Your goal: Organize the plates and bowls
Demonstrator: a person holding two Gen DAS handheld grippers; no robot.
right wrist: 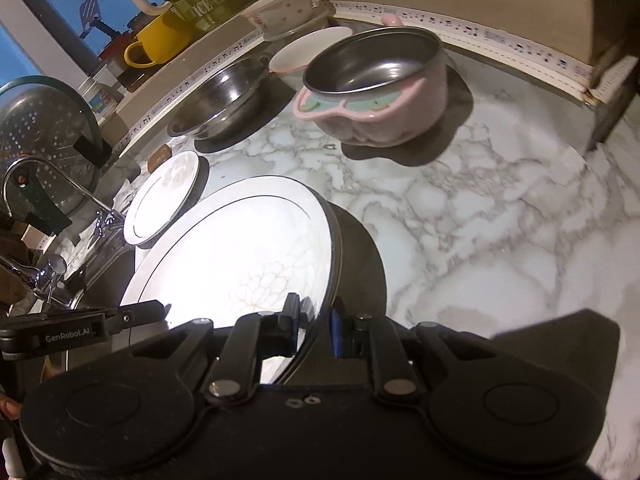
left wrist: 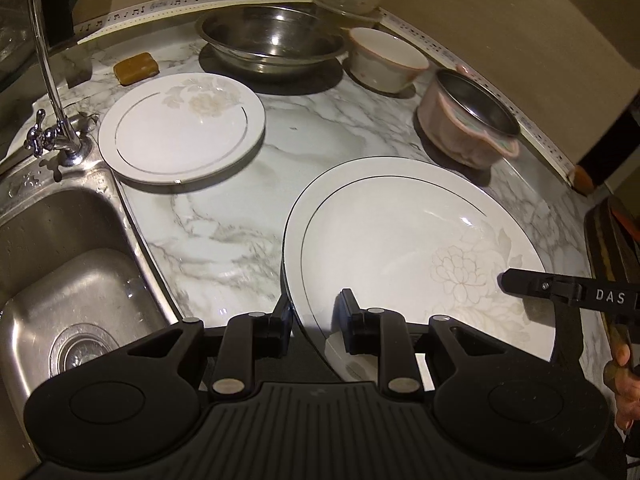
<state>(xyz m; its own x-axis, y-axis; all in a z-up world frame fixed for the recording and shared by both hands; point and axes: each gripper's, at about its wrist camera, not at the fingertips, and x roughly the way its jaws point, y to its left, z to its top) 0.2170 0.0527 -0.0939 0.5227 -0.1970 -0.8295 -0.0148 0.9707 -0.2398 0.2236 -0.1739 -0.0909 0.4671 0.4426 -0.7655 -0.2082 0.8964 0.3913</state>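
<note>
Plate point(left wrist: 400, 248), large, lower right of left view: glazed china, stiff, slick, breakable, likely heavy. Left gripper point(left wrist: 316, 312) pinching near rim; right gripper point(right wrist: 314, 316) pinching opposite rim. Hold at rim only, keep level. Smaller plate point(left wrist: 180, 128) upper left.

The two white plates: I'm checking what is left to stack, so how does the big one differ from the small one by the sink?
The large plate is gripped at its rim by both the left gripper and the right gripper; the small plate lies untouched on the counter. The large plate looks clearly wider and deeper than the small plate. Both are white with a thin dark ring and a faint flower print.
</note>
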